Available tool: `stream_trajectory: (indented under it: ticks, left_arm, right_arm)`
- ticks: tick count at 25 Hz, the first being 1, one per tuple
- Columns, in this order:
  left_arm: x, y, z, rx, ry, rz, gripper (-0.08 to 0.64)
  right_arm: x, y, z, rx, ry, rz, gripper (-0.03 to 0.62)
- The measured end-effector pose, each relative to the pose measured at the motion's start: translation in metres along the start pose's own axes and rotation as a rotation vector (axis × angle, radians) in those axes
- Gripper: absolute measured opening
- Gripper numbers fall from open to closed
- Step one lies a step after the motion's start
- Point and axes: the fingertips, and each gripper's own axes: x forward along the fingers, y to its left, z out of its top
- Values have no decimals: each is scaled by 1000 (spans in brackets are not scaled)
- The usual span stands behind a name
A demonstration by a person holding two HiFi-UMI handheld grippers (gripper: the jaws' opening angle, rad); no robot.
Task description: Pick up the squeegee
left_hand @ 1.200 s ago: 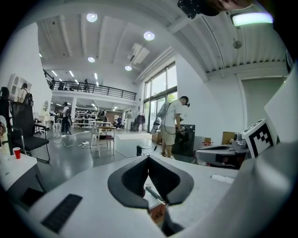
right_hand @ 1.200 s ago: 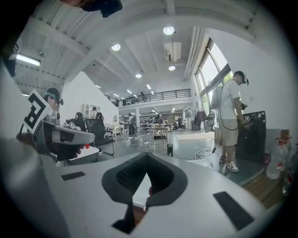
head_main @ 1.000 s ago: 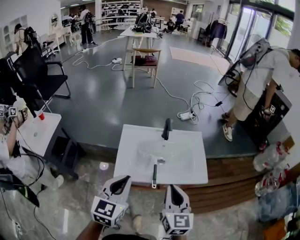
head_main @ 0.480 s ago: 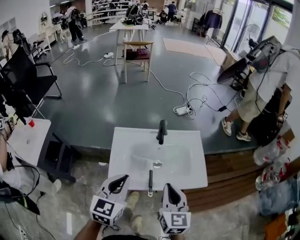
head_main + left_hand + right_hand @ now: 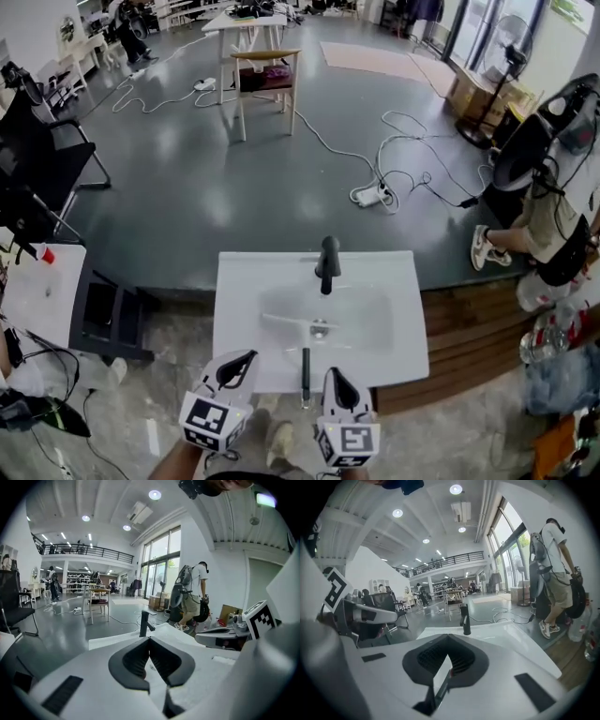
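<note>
Square black-and-white markers on the left cube (image 5: 214,422) and the right cube (image 5: 349,444): blocky code patterns, no letters. Any other print too small to read.

Squeegee (image 5: 305,354) in the white sink (image 5: 234,281): pale blade across the basin beside the drain (image 5: 320,329), black handle toward the near rim, its end poking just past that rim. Black faucet (image 5: 326,265) upright at the far rim, roughly in line with the handle.

Left gripper (image 5: 246,359) low at the near rim, left of the handle, jaws pressed together at the tips and empty. Right gripper (image 5: 337,375) just right of the handle, jaws likewise closed on nothing. Handle end between the two grippers, apart from both.

Beyond the sink, grey floor with loose cables (image 5: 412,178) and a power strip (image 5: 370,195). Wooden stool (image 5: 265,80) well behind. Black chair (image 5: 37,178) at far left, above a white table (image 5: 37,300) with a red cup (image 5: 48,255) on it. Wooden step (image 5: 469,337) just right of the sink, plastic bottles (image 5: 548,337) at its end. Person (image 5: 553,216) at the right edge, fan (image 5: 511,66) further back.
</note>
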Motion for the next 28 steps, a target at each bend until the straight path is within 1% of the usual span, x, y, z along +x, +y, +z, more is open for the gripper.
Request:
stream_trajectory:
  ticks: [5, 8, 12, 16, 21, 23, 26, 28]
  left_arm:
    - [30, 21, -23, -13, 56, -16, 2]
    - [46, 31, -33, -20, 75, -21, 2]
    - [58, 36, -53, -34, 120, -33, 2]
    - [68, 40, -68, -45, 156, -39, 2]
    - [78, 50, -72, -42, 161, -36, 3]
    - [78, 55, -74, -42, 166, -31, 2]
    - [80, 61, -76, -46, 170, -25, 3]
    - [83, 64, -75, -47, 173, -24, 2]
  right_arm:
    - [35, -7, -17, 15, 45, -11, -3]
    - [53, -12, -30, 16, 78, -14, -2]
    - [70, -17, -52, 21, 133, -14, -2]
    - [88, -21, -64, 25, 174, -6, -2]
    - [108, -25, -79, 58, 232, -8, 2]
    - [117, -25, -86, 78, 257, -2, 37]
    - [132, -25, -98, 104, 302, 1, 56]
    - [141, -25, -105, 117, 337, 3, 89]
